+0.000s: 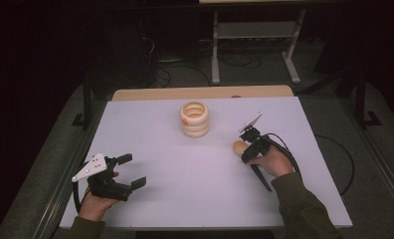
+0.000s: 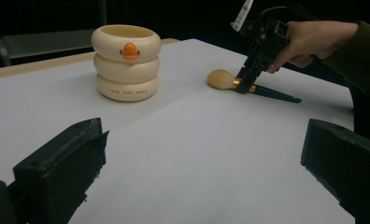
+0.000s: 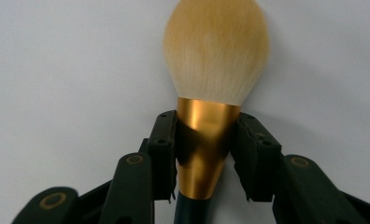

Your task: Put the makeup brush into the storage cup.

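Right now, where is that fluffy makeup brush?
The makeup brush lies on the white table, on the right side in the high view, right of the cream ringed pot. The right gripper is shut on its gold collar.

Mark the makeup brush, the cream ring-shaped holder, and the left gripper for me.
makeup brush (image 3: 202,140), right gripper view, on its gold ferrule.
cream ring-shaped holder (image 2: 125,70), left gripper view, on its middle ring.
left gripper (image 1: 132,172), high view, midway between its open fingertips.

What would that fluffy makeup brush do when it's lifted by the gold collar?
The makeup brush would probably lift stiffly, since the right gripper clamps its rigid gold collar. The smooth metal may slip a little. Its soft bristle head would likely squash on contact, and the round handle could roll if released.
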A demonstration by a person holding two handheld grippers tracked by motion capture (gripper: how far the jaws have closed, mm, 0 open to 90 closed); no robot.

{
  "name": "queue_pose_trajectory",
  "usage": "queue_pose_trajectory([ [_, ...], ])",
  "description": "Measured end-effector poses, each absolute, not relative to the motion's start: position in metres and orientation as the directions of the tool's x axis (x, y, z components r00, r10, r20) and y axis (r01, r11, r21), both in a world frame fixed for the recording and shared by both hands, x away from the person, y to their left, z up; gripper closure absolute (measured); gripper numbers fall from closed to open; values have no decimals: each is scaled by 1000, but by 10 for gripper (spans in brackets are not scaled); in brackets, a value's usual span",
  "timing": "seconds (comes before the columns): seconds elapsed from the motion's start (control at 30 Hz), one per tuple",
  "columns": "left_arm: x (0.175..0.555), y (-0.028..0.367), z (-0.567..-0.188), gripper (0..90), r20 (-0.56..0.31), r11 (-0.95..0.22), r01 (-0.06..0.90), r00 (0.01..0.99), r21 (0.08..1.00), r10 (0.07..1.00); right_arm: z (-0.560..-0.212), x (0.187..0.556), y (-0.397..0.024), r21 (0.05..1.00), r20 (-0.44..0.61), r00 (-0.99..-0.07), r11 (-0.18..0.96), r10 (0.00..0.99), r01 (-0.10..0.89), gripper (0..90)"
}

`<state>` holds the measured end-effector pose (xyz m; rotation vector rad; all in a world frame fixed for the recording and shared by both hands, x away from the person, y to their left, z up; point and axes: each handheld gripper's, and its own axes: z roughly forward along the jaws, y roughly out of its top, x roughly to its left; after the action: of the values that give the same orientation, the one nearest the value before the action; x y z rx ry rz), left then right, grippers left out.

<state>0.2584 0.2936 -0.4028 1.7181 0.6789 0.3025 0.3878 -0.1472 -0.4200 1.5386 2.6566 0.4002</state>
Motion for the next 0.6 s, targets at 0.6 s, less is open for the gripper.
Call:
queue_pose_trajectory([
  [0.6, 258, 294, -403, 0, -153, -126, 276, 796, 953, 586, -408, 386, -158, 325, 110, -489, 434, 865, 840, 615],
])
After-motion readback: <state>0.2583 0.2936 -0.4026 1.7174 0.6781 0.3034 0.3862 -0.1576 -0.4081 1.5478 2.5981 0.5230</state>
